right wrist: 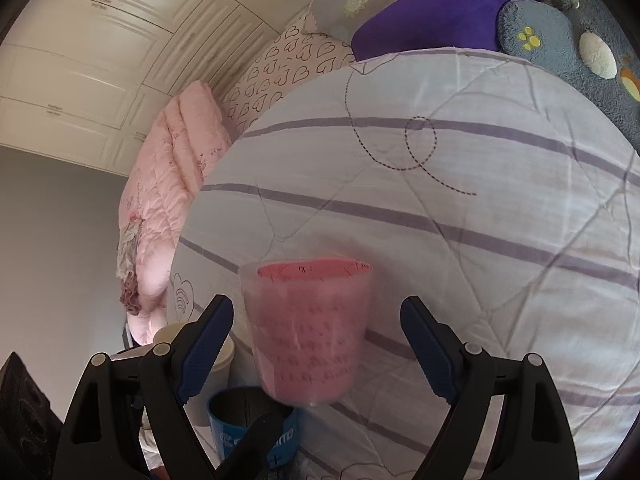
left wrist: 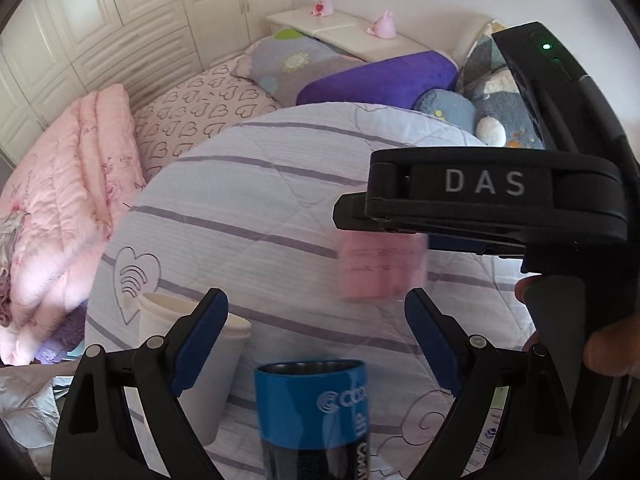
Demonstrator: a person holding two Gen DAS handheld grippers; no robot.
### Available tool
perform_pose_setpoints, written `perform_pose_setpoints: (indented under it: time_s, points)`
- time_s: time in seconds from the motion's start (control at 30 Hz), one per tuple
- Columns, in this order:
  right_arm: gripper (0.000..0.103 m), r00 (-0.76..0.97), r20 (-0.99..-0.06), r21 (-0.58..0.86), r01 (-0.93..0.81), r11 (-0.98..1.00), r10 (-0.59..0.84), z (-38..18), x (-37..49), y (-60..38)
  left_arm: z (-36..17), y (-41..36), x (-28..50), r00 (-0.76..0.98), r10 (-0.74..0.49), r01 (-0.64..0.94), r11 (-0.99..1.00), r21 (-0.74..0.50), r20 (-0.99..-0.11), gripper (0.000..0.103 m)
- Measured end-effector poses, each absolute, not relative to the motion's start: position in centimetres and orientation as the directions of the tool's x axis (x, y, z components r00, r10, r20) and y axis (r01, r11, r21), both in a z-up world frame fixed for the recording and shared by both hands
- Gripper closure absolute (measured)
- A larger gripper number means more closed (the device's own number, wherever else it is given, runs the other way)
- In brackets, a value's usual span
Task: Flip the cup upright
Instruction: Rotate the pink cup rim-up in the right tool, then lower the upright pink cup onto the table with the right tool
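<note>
While the left wrist view was taken first, the left gripper [left wrist: 316, 340] was seen with its jaws spread wide and nothing between them, hanging above the striped quilt [left wrist: 256, 200]. A blue cup [left wrist: 316, 412] stood upright just below the jaws near the quilt's near edge, and a white cup [left wrist: 200, 360] was seen just beside it toward the left edge. Further in, the pink cup [left wrist: 380, 268] was blurred beneath the body of the right gripper [left wrist: 480, 208]; whether it was touched there could not be told from this view.

In the right wrist view, the pink cup [right wrist: 310, 332] was seen mouth up, rim level, between the spread blue pads [right wrist: 208, 344] of the right gripper [right wrist: 316, 344], with clear gaps on both sides, so the jaws were judged released. Whether the cup's base rested on the quilt [right wrist: 460, 220] or was just above it could not be settled.

The flip itself was judged done, with the release step in hand. A straight backward withdrawal was called for next, so that the light cup would not be clipped and toppled on the soft bedding.
</note>
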State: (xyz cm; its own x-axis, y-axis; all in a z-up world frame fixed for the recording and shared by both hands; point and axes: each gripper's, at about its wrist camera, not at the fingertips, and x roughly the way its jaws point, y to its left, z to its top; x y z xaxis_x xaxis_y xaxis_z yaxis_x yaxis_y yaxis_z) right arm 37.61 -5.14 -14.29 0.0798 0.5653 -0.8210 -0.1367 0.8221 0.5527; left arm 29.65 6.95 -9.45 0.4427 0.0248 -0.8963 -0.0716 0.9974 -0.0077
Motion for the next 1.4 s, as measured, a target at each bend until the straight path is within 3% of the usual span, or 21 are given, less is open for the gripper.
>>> perform_pose_setpoints:
  time_s: [0.03,0.13,0.4,0.7,1.07,1.4]
  points:
    - [0.018,0.073,-0.819,0.557,-0.139,0.819,0.57,-14.4,37.8,-4.9,-9.5,7.1,29.8,0.442,0.019,-0.072,0.997,-0.014,-0.897,0.011]
    - [0.035,0.04,-0.802,0.588,-0.12,0.8,0.596,-15.3,38.5,-4.8,-9.5,7.4,30.0,0.439,0.006,-0.063,0.998,-0.025,-0.899,0.011]
    - [0.036,0.094,-0.794,0.577,-0.197,0.793,0.601,-14.3,37.8,-5.2,-10.0,7.2,30.7,0.439,-0.031,-0.05,0.997,-0.058,-0.898,0.011]
    - [0.036,0.327,-0.794,0.409,-0.336,0.848,0.513,-10.7,37.2,-6.6,-10.4,5.2,32.9,0.448,-0.058,-0.022,0.997,-0.076,-0.892,0.011]
    - [0.036,0.409,-0.794,0.269,-0.429,0.862,0.451,-9.8,35.2,-6.0,-10.5,5.1,32.0,0.459,-0.032,-0.032,0.998,-0.052,-0.888,0.011]
    - [0.034,0.398,-0.784,0.285,-0.451,0.846,0.476,-9.2,33.0,-6.0,-8.2,4.6,29.4,0.515,0.056,-0.029,0.998,0.048,-0.855,0.011]
